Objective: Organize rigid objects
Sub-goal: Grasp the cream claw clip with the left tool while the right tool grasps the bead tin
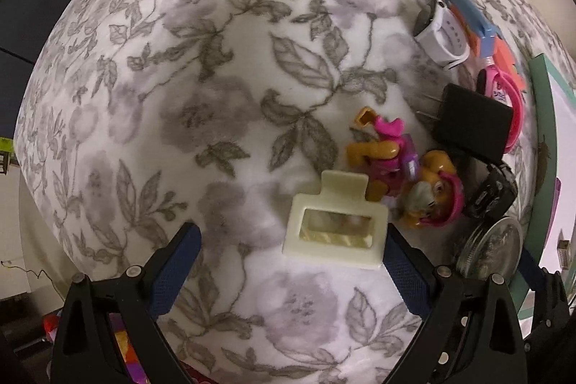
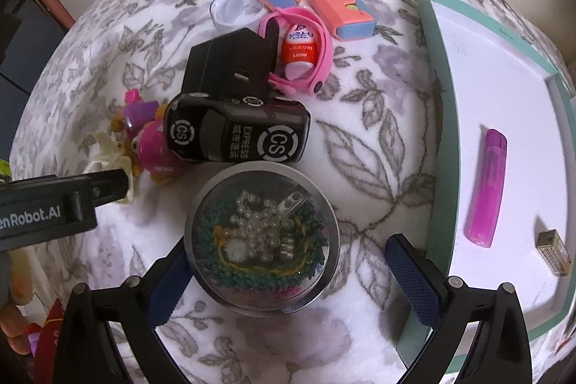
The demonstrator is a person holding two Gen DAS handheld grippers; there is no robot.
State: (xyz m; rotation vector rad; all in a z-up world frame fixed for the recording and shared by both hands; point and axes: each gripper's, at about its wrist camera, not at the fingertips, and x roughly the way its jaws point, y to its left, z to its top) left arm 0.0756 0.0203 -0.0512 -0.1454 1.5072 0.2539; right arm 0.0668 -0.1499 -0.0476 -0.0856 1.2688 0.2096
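A cream plastic frame piece point(image 1: 336, 233) lies on the floral blanket point(image 1: 216, 96) between my left gripper's point(image 1: 291, 261) open fingers, nearer the right finger point(image 1: 403, 261). Beside it are a pink and orange toy figure point(image 1: 403, 168), a black charger point(image 1: 471, 121) and a round tin point(image 1: 493, 247). My right gripper point(image 2: 288, 261) is open around the round clear-lidded tin point(image 2: 262, 238) of beads and yarn. A black toy truck point(image 2: 235, 134) lies just beyond it. The left gripper's body point(image 2: 54, 204) shows at the left.
A white watch point(image 2: 232, 8), two orange-and-blue cases point(image 2: 340, 9), a pink band point(image 2: 306, 49) around a small red tube point(image 2: 298, 54) lie farther back. A teal-rimmed white box lid point(image 2: 435, 132) on the right holds a purple lighter point(image 2: 486, 193) and a small gold box point(image 2: 554, 252).
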